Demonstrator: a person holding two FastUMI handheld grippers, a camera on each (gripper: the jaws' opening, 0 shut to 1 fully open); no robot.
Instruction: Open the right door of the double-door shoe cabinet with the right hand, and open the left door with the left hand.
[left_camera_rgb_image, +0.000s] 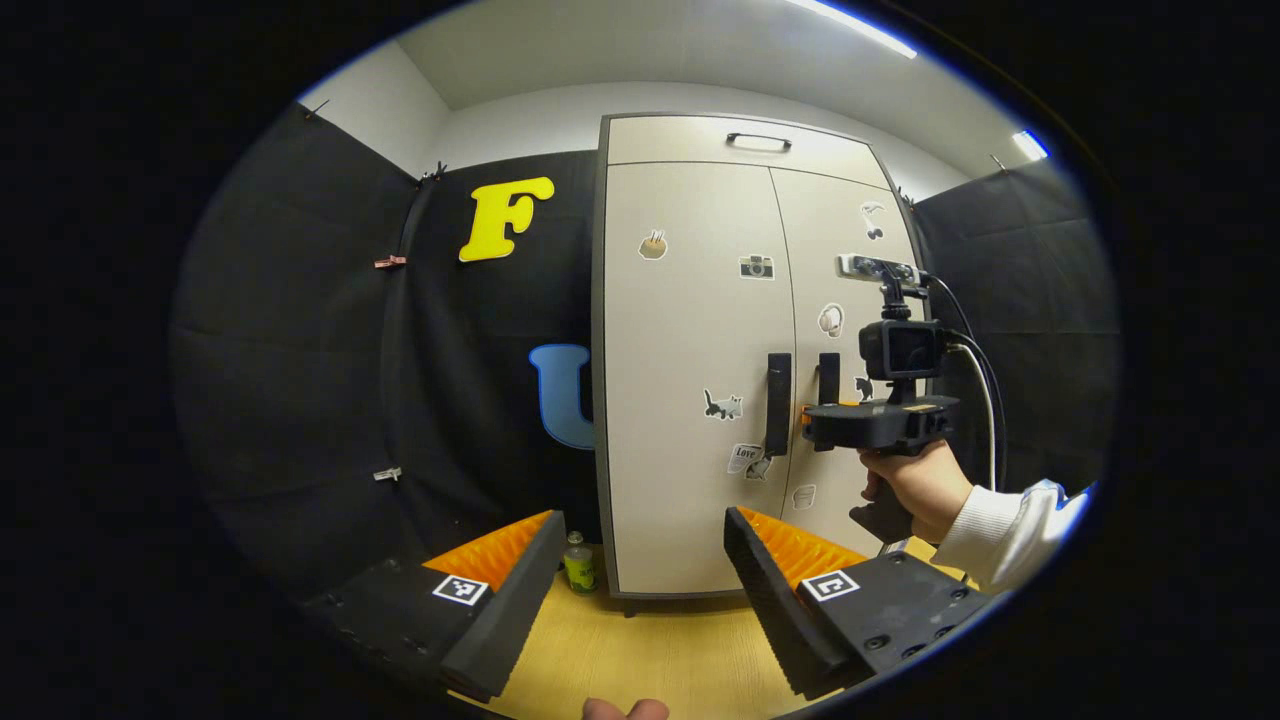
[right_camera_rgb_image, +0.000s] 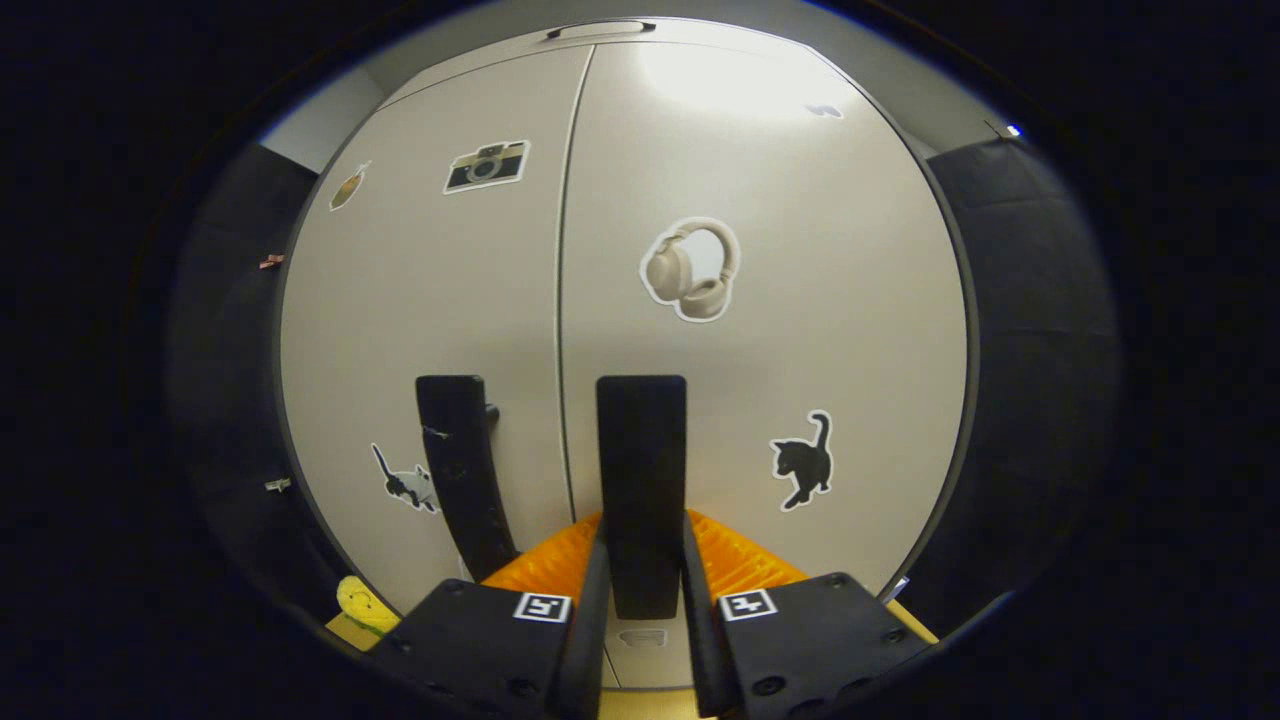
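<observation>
The beige shoe cabinet (left_camera_rgb_image: 690, 330) stands ahead with both doors closed. In the left gripper view my left gripper (left_camera_rgb_image: 640, 590) is open and held well back from the cabinet, pointing at the lower part of the left door (left_camera_rgb_image: 690, 480). The left door's dark vertical handle (left_camera_rgb_image: 778, 403) is up and to its right. A hand holds my right gripper (left_camera_rgb_image: 812, 412) against the right door's handle (left_camera_rgb_image: 829, 378). In the right gripper view the right gripper (right_camera_rgb_image: 643, 590) is shut on that handle (right_camera_rgb_image: 641, 470), one finger on each side. The left handle (right_camera_rgb_image: 460, 470) stands just beside it.
A drawer with a black handle (left_camera_rgb_image: 758, 140) tops the cabinet. A small green bottle (left_camera_rgb_image: 578, 565) stands on the wooden floor (left_camera_rgb_image: 640, 650) at the cabinet's left foot. Black cloth walls close in on both sides. A sleeved arm (left_camera_rgb_image: 1000, 520) reaches in from the right.
</observation>
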